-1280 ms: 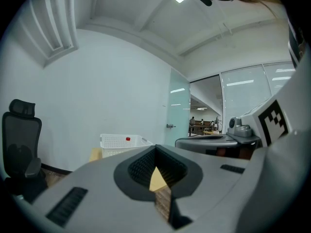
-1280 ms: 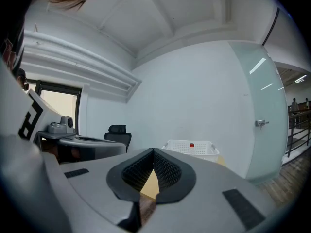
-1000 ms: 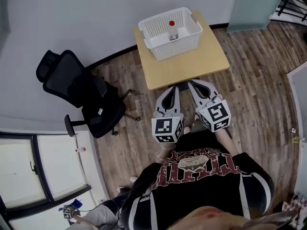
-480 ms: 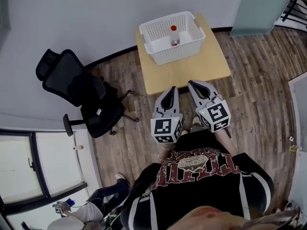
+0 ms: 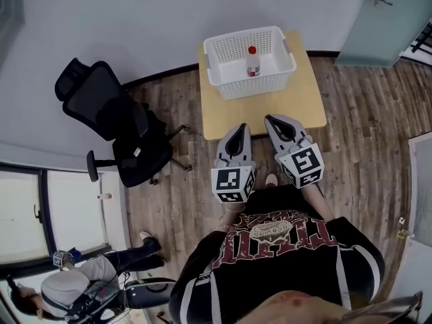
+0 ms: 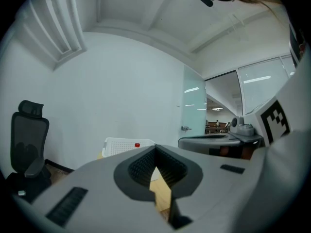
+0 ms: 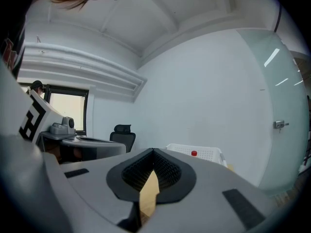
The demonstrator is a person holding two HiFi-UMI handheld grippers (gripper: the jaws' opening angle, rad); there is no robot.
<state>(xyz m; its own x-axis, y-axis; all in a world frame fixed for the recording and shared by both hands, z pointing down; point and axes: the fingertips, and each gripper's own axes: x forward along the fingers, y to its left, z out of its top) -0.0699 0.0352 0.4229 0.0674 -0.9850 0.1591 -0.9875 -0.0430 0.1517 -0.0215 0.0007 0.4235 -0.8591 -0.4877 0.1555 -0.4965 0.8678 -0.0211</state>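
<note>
I hold the left gripper [image 5: 239,128] and the right gripper [image 5: 271,119] side by side in front of my body, both pointing forward. In each gripper view the jaws are pressed together at the tips and nothing stands between them. Only a narrow wedge of the wooden surface [image 5: 270,110] shows below the closed pads. From the head view the tips hang over the near edge of this surface. I cannot tell how high above it they are.

At the far side of the surface stands a white basket [image 5: 290,54] with perforated walls. Inside it, near the middle, a small bottle [image 5: 253,62] with a red cap stands upright. It is well apart from both jaws, straight ahead, about on the line that runs between the two grippers.

I judge the bottle to be light, round and smooth, so it can slip or tip over easily, and its thin wall may give under a hard squeeze. The best hold seems to be on the body just under the cap, taken from above, because the basket walls stand around it. The basket itself looks light and rather stiff, and its rim offers a good hold.

Farther left, a black office chair [image 5: 115,123] stands on the wooden floor [image 5: 182,181], with the white wall [image 5: 169,12] behind.
</note>
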